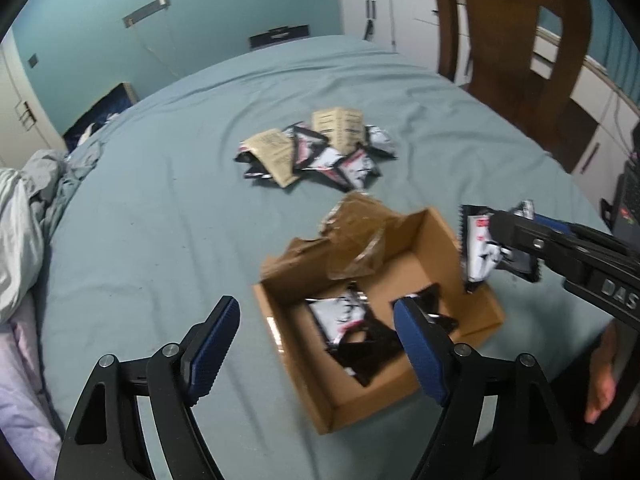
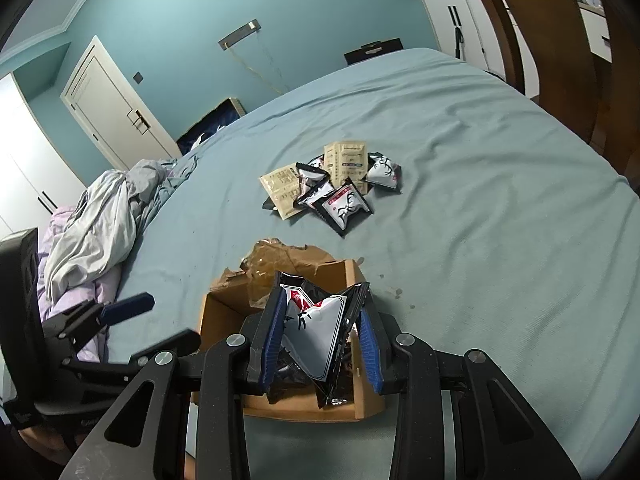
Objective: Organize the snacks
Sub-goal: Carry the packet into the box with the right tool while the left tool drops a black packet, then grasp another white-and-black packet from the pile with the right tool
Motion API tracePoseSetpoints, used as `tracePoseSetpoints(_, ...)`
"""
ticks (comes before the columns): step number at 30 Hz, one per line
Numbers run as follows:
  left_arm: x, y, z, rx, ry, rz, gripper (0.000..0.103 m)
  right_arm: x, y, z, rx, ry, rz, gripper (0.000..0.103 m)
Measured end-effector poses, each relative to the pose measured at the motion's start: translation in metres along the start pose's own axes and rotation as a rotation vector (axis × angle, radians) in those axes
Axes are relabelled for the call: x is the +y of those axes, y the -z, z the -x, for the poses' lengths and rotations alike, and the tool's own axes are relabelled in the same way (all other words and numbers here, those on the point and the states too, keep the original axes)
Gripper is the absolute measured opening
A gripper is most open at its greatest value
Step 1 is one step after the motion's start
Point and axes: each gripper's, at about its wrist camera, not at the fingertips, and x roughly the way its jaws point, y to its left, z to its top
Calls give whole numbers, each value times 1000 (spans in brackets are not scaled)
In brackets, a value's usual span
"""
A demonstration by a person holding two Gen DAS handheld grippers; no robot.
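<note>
A cardboard box (image 1: 476,312) sat open on the blue bed sheet (image 1: 160,220), its torn flaps (image 1: 356,232) standing at the far side. Inside it lay black-and-white snack packets (image 1: 344,320), one beside another on the box floor. Farther up the bed, well apart from the box, a loose pile of snacks (image 2: 336,184) remained: more black-and-white packets mixed with a few tan packets (image 2: 348,160), overlapping each other.

The right gripper (image 2: 320,328) was closed on a packet (image 2: 316,332), its blue pads (image 2: 276,336) pressing the crumpled wrapper from both sides, held above the box's near right part. From the left wrist view, that packet (image 1: 480,248) hung at the box's right wall.

The left gripper (image 1: 316,344) stood wide open over the box's left side, with nothing between its pads (image 1: 212,348); the packets in the box lay below and beyond them.

Rumpled bedding (image 2: 100,232) was heaped at the left edge of the bed. A wooden chair (image 1: 516,40) stood at the far right, and a white door (image 2: 116,108) showed in the blue wall.
</note>
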Motion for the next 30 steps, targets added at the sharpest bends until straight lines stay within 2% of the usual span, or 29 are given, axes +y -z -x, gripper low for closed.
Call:
tracePoseSetpoints(8, 17, 0, -20, 70, -77, 56, 81, 15, 3, -11, 30, -28, 63, 33)
tracePoseSetpoints(14, 26, 1, -20, 77, -76, 103, 81, 19, 4, -18, 74, -80, 60, 35)
tracePoseSetpoints(16, 26, 2, -21, 84, -82, 103, 81, 16, 3, -20, 94, -94, 41, 43)
tracePoseSetpoints(18, 26, 2, -22, 87, -84, 99, 82, 12, 1, -18, 79, -73, 23, 64)
tracePoseSetpoints(20, 25, 2, -21, 87, -85, 96, 82, 12, 0, -12, 47, -50, 11, 70)
tracePoseSetpoints(27, 23, 3, -18, 86, -82, 86, 83, 14, 3, 0, 4, 63, 18, 70)
tracePoseSetpoints(30, 21, 3, -17, 86, -80, 80, 83, 16, 3, 4, -3, 66, 8, 70)
